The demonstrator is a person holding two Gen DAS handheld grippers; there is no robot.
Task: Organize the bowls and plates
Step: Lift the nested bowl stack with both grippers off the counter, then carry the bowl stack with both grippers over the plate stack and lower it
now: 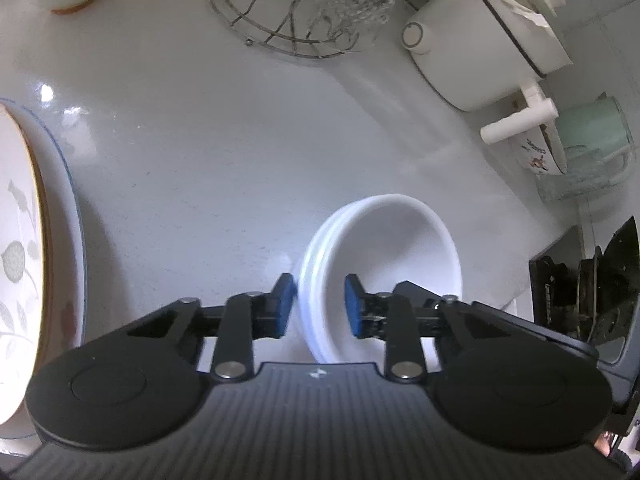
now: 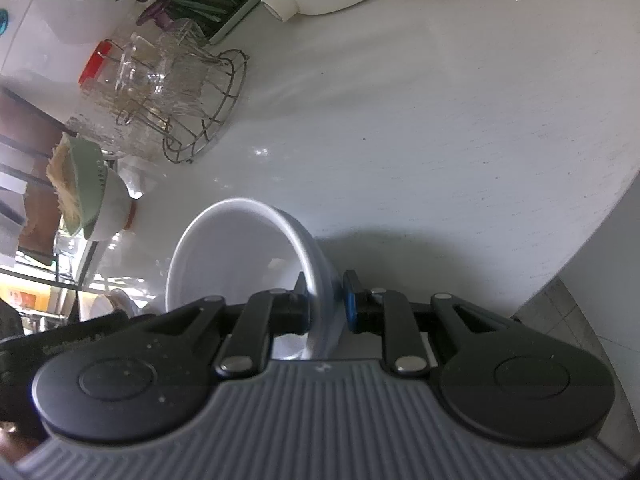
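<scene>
Your left tool (image 1: 320,304) straddles the near rim of the stack of white bowls (image 1: 384,264), one blue pad (image 1: 285,307) outside the wall and the other inside; a sliver of gap shows at the inner pad, so I cannot tell whether the pinch has seated; squeeze until both pads bear flat on the rim before you lift, because several nested rims lie between them and a shallow bite could, in my judgement, take only the top bowl or let the stack shear. Your right tool (image 2: 326,304) is clenched on the rim of a single white bowl (image 2: 240,264), its fingers either side of the wall, and the bowl hangs tilted above the grey tabletop (image 2: 440,140); keep that hold firm and bring the bowl level over the stack, then lower it straight so it nests rather than knocks. Both tools point steeply downward, with the bowls just ahead of the fingertips; the floral plate (image 1: 20,240) lies well off to the left of your left tool, and the wire rack (image 1: 280,12) stands far ahead of it.
</scene>
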